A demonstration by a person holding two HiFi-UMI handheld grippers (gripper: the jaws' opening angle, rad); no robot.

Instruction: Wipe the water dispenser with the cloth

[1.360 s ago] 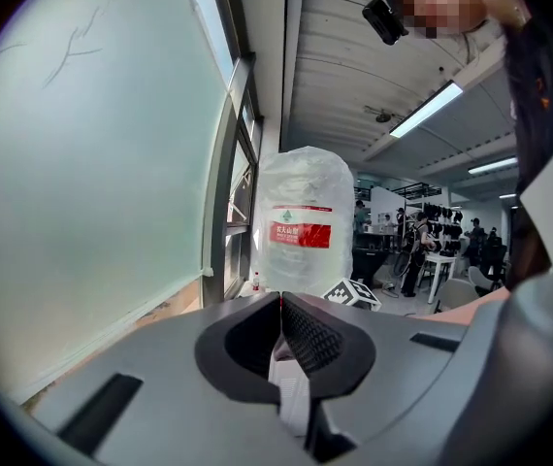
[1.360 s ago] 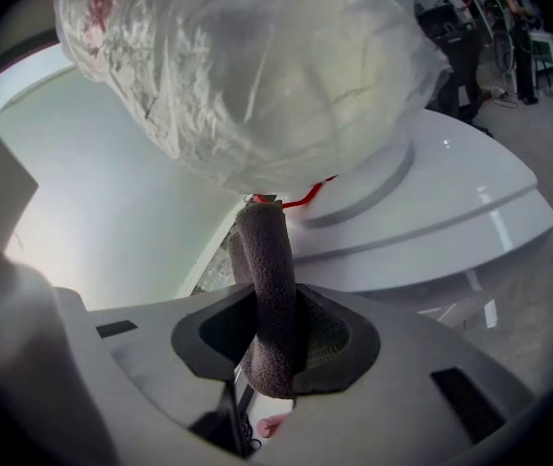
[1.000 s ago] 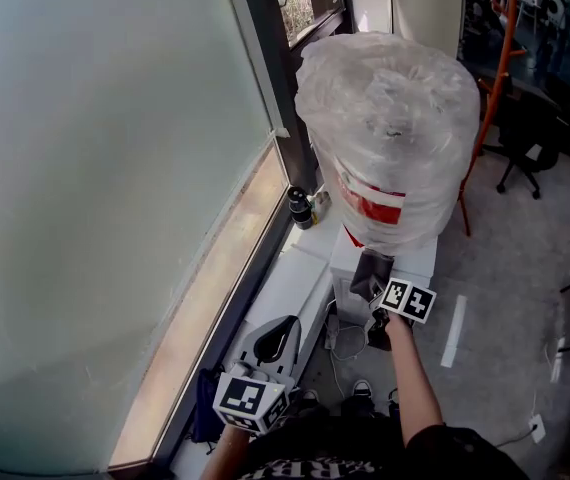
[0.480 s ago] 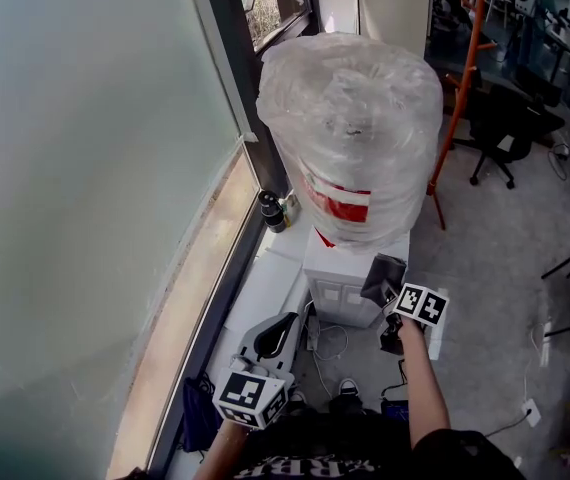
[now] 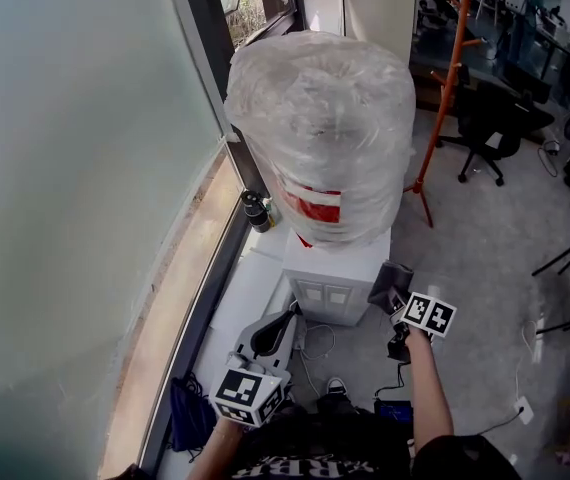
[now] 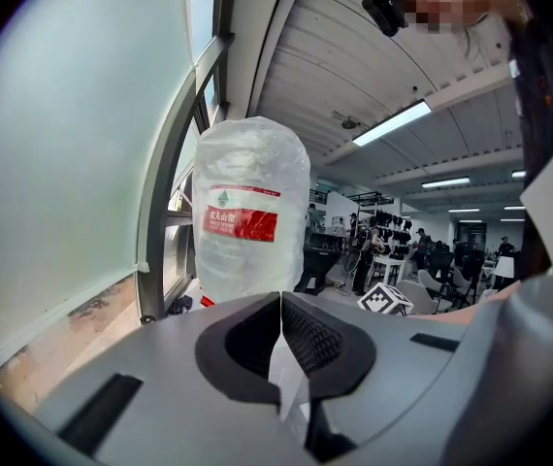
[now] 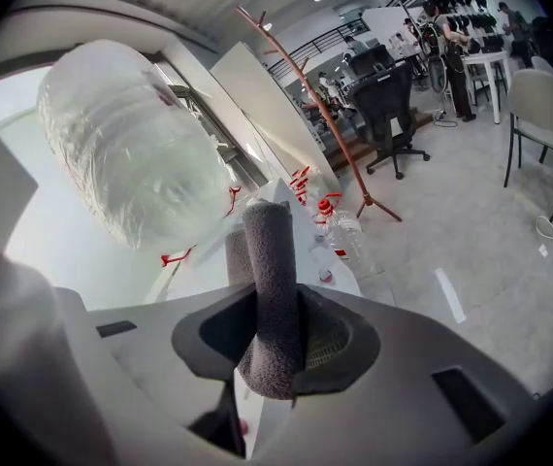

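Your head camera looks steeply down onto the water bottle [image 5: 320, 138]; each gripper camera rides close behind its jaws, facing the bottle from lower down — all three share it.

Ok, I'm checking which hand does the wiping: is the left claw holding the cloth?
No, the left claw is shut with nothing between its jaws; the cloth sits clamped in the right claw.

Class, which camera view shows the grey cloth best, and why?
The right gripper view: the cloth fills the centre, rolled and clamped between the jaws of the right gripper. The head view shows it only as a small dark patch beside the water dispenser. The left gripper view does not show it.
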